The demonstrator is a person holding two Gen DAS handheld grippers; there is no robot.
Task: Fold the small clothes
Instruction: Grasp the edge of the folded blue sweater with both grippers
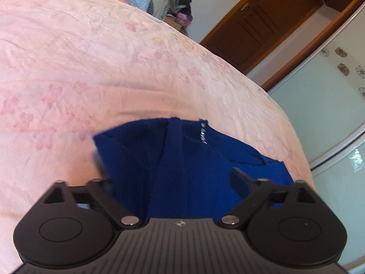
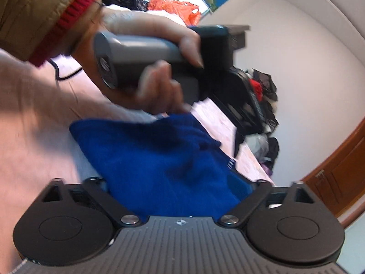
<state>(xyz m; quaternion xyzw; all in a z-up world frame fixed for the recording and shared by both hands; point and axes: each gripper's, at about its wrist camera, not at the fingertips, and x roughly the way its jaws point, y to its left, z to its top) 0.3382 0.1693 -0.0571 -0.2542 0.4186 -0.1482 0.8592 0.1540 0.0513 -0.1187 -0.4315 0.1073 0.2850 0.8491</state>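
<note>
We have the blue knit garment (image 1: pixel 182 171) lying on the pink bedspread (image 1: pixel 91 68), bunched between the parted jaws of both the left gripper (image 1: pixel 173 175) and the right gripper (image 2: pixel 168 182). Whether either pair actually pinches cloth, we cannot tell. For a clean fold we should take single edges evenly and keep both sides level.

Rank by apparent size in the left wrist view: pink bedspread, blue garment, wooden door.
1. pink bedspread, clearly largest.
2. blue garment.
3. wooden door, about the garment's size; it stands farther away, so this ranking is unsure.

pink bedspread (image 1: pixel 91 68), white walls (image 2: pixel 296 57), wooden door (image 1: pixel 262 22).
</note>
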